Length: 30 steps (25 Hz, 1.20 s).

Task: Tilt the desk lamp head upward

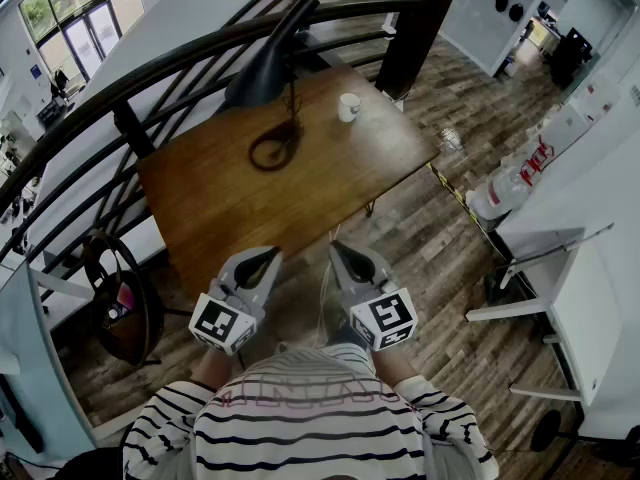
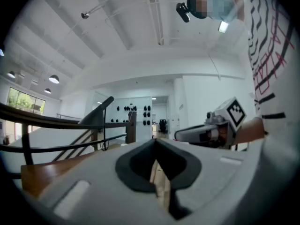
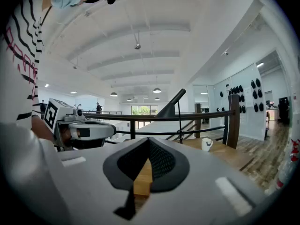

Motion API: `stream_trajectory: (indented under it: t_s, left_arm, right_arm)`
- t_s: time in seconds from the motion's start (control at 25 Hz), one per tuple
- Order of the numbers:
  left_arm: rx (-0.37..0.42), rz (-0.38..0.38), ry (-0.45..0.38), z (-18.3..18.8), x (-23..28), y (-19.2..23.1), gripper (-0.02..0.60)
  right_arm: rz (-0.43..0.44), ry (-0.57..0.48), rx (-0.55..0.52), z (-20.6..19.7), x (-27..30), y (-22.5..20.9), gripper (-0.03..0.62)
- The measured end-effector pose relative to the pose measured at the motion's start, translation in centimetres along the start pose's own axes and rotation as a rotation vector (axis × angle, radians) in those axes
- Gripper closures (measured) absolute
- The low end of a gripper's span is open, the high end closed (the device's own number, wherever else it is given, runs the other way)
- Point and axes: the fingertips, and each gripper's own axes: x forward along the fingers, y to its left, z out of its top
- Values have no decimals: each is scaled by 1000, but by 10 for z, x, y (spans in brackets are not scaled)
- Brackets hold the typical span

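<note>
A black desk lamp (image 1: 270, 63) stands at the far side of the wooden table (image 1: 220, 203). Its cone head slopes down to the left and its ring base (image 1: 275, 150) rests on the top. The lamp head also shows in the left gripper view (image 2: 97, 112) and the right gripper view (image 3: 171, 105). My left gripper (image 1: 262, 260) and right gripper (image 1: 340, 256) hover side by side at the table's near edge, far short of the lamp. Both are shut and hold nothing.
A white mug (image 1: 347, 107) sits near the table's far right corner. A dark curved railing (image 1: 150, 68) runs behind the table. A black round stool (image 1: 115, 303) stands at the left, and white furniture (image 1: 560, 268) at the right.
</note>
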Motion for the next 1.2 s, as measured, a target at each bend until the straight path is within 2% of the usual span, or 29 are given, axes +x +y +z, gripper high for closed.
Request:
stream_trajectory:
  t_s: [0.28,0.68,0.76,0.84,0.96,1.08,1.2]
  left_arm:
    - [0,39,19,-4,37,5,580]
    - [-11,144,23,-2,132,-4,578]
    - [-16,169,22,-4,149,-5,555]
    - [-22,197,18,-5,164,-6,543]
    - [-38,248,5,-8,181,-11,531]
    - [-49,319,-2,-10,194,-12,506]
    - [-66,390,-10,-13,202,-8,455]
  right_arm:
    - [-2,-45,-9,7,4,-45,595]
    - [103,-58,-36,15,6,-136,595]
    - [125,-60,-45,16,6,-152,591]
    - [147,-60,-52,15,7,-169,549]
    - [188,-50,-49,10,6,-191,547]
    - [238,-43,-46,8,5,-208,530]
    - [287,-45,-50,8,11,-221,522]
